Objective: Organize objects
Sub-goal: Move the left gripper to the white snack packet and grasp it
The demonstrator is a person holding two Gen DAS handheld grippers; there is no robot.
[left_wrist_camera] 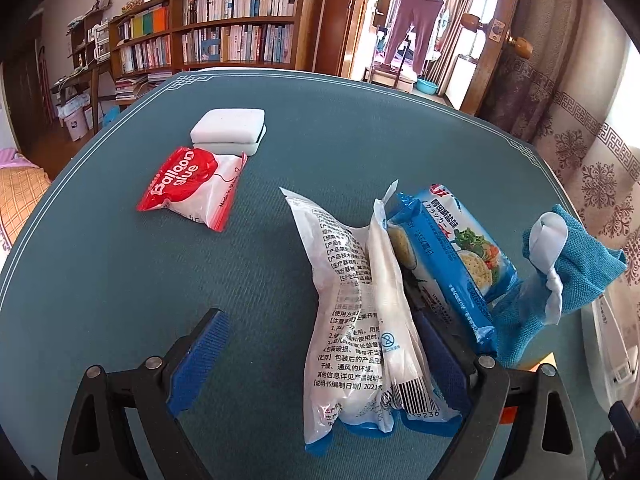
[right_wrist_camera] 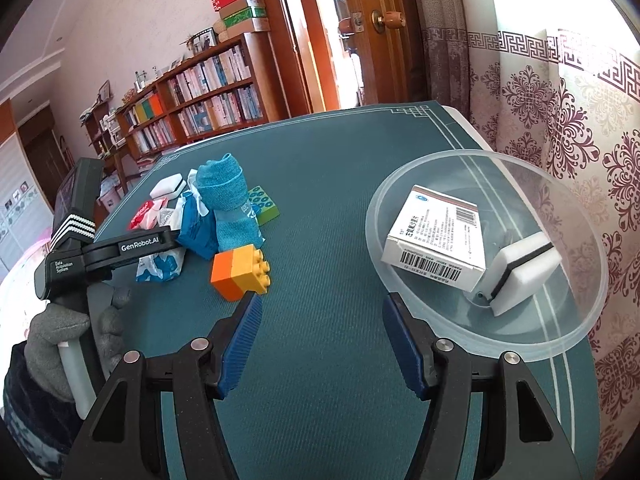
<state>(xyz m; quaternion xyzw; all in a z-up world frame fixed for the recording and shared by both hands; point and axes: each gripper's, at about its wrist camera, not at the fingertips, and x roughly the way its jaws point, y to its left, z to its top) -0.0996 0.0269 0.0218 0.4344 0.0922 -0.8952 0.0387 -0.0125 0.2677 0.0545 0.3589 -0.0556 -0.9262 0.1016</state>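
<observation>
The left wrist camera sits low over the teal table (left_wrist_camera: 120, 280), close behind a white sachet (left_wrist_camera: 360, 320), facing the far edge and a bookcase (left_wrist_camera: 224, 28) beyond. The right wrist camera looks from higher up toward the far right corner, a clear bowl (right_wrist_camera: 580, 320) near on its right. Both views share the cluster around the blue cloth (left_wrist_camera: 584, 272) (right_wrist_camera: 228, 196) and the bookcase (right_wrist_camera: 200, 92).

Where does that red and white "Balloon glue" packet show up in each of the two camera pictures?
Left wrist view: the red and white "Balloon glue" plastic packet lies left of centre on the green mat, just in front of the white sponge block.
Right wrist view: red and white "Balloon glue" plastic packet sits at far left, partly hidden in the pile.
Shared landmark: the white sponge block behind it.
</observation>
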